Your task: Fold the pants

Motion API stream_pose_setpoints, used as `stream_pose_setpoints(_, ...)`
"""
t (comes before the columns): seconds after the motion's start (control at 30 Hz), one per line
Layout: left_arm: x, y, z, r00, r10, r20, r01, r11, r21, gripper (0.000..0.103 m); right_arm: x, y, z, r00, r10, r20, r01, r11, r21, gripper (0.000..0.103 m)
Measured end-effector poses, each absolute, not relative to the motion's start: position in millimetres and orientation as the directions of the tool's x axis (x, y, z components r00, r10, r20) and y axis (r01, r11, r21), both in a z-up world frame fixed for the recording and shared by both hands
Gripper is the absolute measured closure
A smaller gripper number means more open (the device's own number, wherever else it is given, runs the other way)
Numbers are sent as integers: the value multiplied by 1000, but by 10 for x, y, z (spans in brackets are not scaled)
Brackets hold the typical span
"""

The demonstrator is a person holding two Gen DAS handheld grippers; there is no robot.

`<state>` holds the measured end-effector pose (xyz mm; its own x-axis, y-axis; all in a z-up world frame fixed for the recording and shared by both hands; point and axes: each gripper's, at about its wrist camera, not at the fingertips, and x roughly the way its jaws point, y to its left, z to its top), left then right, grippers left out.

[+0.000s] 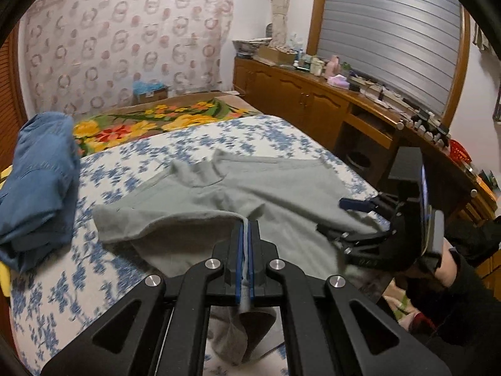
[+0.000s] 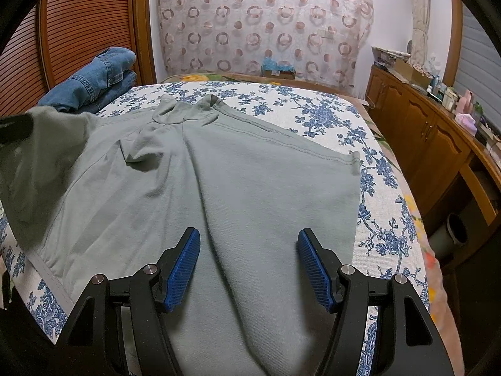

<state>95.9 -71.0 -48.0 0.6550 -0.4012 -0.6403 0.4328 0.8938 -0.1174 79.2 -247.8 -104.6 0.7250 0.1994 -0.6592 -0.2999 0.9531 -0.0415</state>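
1. Pants [image 1: 194,200], grey-green, lie on the floral bedsheet [image 1: 260,138]; my left gripper [image 1: 246,235] is clamped on a lifted fold of them.
2. Right wrist view: my right gripper [image 2: 249,244] hovers spread wide above the pants [image 2: 250,181], pinching nothing; folded jeans [image 2: 94,78] sit beyond.

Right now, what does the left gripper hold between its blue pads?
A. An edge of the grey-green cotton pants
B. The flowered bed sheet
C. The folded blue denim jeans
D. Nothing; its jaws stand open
A: the left gripper is shut on a lifted edge of the grey-green cotton pants.
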Motion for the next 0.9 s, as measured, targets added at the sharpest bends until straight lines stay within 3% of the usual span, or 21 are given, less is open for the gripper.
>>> stream_pose_setpoints(0.23,986,-791,-482,680,-332,-654,392,918,-58,99,798,-2471,-1055,726,198,-659,-299,953,-42,36)
stream_pose_setpoints(0.33,974,-740,-500,685,-316,-657,379,924,-50,73,799,-2471,-1056,726,197,-658,-298,954,-43,36)
stream_pose_setpoints(0.4,944,-674,-493,691,-326,-645,372,926,-68,45,804,-2473,-1060,726,198,-659,-298,954,-42,36)
stream_pose_setpoints(0.47,914,-605,-485,701,-328,-633,362,929,-81,32,813,-2475,-1065,726,199,-659,-297,954,-40,36)
stream_pose_setpoints(0.77,883,-297,-721,698,-267,-665,284,955,-85,28,785,-2474,-1040,743,182,-644,-286,956,-59,36)
stream_pose_setpoints(0.9,850,-195,-904,679,-242,-693,261,962,-80,28,707,-2398,-948,735,241,-633,-333,942,-29,36)
